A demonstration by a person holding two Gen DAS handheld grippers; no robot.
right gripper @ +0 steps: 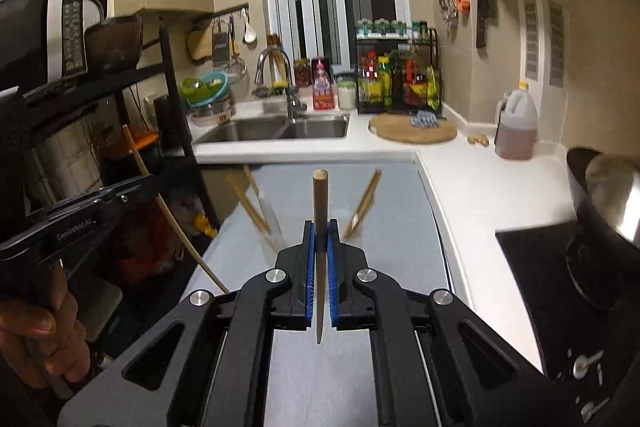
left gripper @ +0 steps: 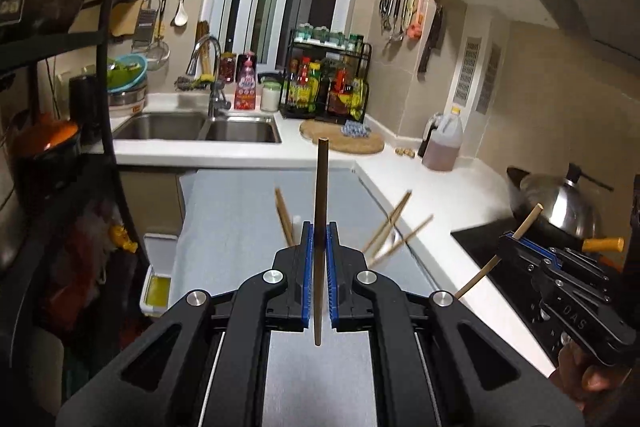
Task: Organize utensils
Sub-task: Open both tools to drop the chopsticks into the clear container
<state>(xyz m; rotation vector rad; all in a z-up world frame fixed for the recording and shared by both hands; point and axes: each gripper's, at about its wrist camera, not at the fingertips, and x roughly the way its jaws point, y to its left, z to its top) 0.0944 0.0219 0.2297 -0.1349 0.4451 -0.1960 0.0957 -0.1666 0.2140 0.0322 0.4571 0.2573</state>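
My left gripper [left gripper: 319, 231] is shut on a dark wooden chopstick [left gripper: 321, 187] that stands upright between the blue pads. My right gripper [right gripper: 320, 231] is shut on a lighter wooden chopstick [right gripper: 320, 203], also upright. Each gripper shows in the other's view: the right one [left gripper: 510, 241] at the right with its chopstick [left gripper: 528, 221], the left one [right gripper: 138, 187] at the left with its chopstick [right gripper: 160, 203]. Both hover above a grey steel worktop [left gripper: 240, 203]. Several more chopsticks [left gripper: 394, 229] stick up blurred beyond the fingers, and show in the right wrist view [right gripper: 362, 205] too.
A white counter [left gripper: 440, 195] runs right, with a wok [left gripper: 560, 203] on a black hob [left gripper: 500, 263], an oil jug [left gripper: 444, 143] and a round board [left gripper: 344, 139]. A double sink [left gripper: 200, 127] lies at the back. A black shelf rack [left gripper: 108, 107] stands left.
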